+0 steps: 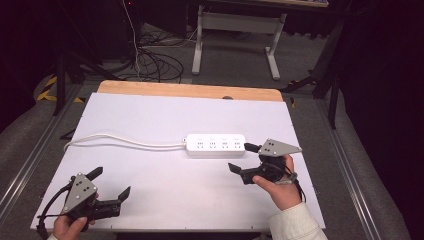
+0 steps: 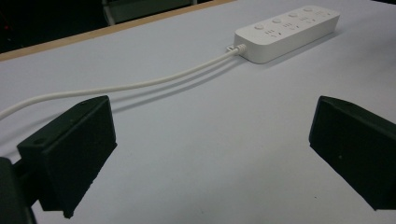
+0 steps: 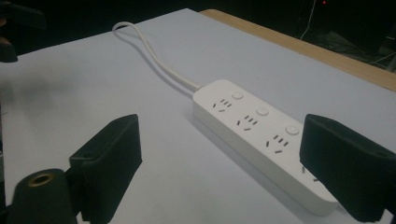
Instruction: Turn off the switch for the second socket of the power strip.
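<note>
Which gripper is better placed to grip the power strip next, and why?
Right. The right gripper sits open at the power strip's end, one jaw already beside it. The left gripper is open too, but far off at the near table edge.

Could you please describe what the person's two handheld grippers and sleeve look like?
Both the left gripper and right gripper are matte black with two blocky jaws, each topped by a grey three-cornered plate dotted with small dark holes. A black cable trails from each. The right arm wears a cream ribbed sleeve.
</note>
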